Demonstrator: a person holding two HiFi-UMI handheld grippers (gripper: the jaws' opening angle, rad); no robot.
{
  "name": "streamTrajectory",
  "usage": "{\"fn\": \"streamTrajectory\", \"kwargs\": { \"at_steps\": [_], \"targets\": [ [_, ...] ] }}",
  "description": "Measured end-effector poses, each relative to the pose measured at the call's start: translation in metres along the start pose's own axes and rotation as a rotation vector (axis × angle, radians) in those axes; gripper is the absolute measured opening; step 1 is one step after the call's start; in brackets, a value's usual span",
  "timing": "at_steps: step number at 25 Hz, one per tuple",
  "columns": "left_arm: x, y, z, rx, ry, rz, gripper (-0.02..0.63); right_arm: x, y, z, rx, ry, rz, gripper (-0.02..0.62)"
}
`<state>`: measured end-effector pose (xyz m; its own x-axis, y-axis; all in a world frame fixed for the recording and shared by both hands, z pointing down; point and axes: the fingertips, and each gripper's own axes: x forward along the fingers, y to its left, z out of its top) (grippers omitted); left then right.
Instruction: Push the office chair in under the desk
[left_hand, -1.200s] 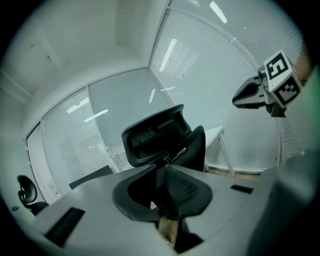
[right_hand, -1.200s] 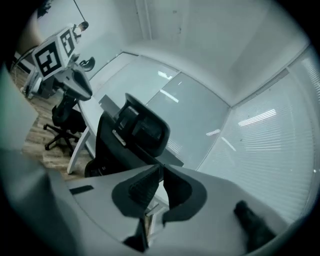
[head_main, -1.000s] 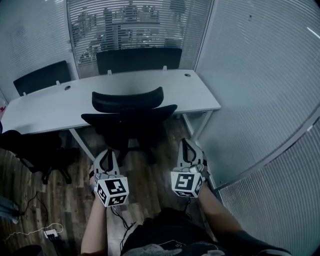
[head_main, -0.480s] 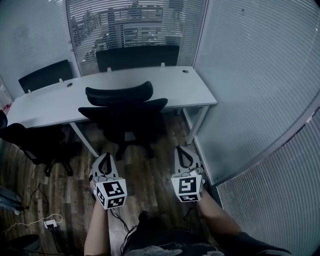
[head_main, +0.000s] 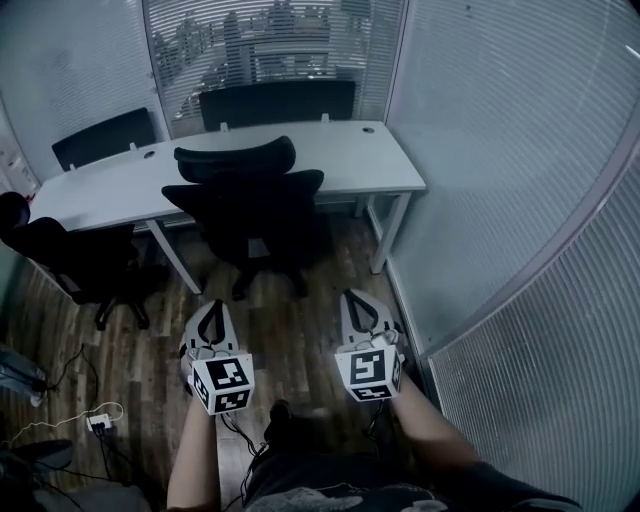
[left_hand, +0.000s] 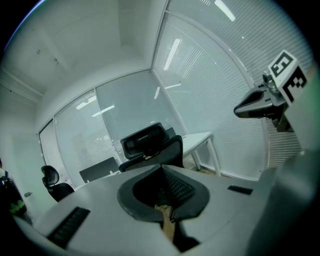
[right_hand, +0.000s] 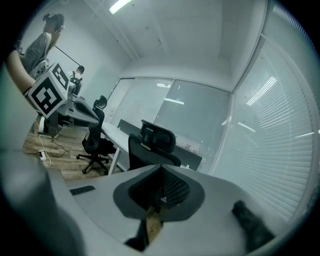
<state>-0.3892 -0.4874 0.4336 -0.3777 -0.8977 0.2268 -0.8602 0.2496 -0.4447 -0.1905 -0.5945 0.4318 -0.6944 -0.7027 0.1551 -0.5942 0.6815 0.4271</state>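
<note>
Glass walls with blinds box in this little office, wood-look floor underneath. Far left, a second black chair sits by the end of the white bench, and a power strip with cables lies on the floor near the bottom-left corner.

Moving right, the left gripper is held low over the floor. Its jaws are pressed together with nothing between them, and its own view backs that up. It's well apart from the office chair.

That chair is about in the middle, back turned to the person, parked right at the bench's near edge. From the head view its headrest overlaps the bench top. I can't tell how far the seat goes under. Its base stands on the floor just in front of the bench legs. A dark panel stands along the bench's far side.

Then there's the right gripper, level with the left one. Its jaws are closed tight too and it's empty, not touching the chair either. Both forearms come up from the bottom edge.
</note>
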Motion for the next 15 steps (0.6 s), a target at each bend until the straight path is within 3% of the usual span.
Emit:
{"fn": "streamTrajectory", "kwargs": {
  "at_steps": [9, 15],
  "targets": [
    [-0.083, -0.038, -0.002, -0.027, -0.003, -0.002, 0.016, -0.08, 0.001, -0.007, -0.009, -0.014, 0.011, 0.023],
    [-0.112, -0.058, -0.006, -0.042, 0.011, 0.005, 0.017, -0.106, 0.001, -0.015, -0.014, -0.012, 0.026, 0.023]
  ]
}}
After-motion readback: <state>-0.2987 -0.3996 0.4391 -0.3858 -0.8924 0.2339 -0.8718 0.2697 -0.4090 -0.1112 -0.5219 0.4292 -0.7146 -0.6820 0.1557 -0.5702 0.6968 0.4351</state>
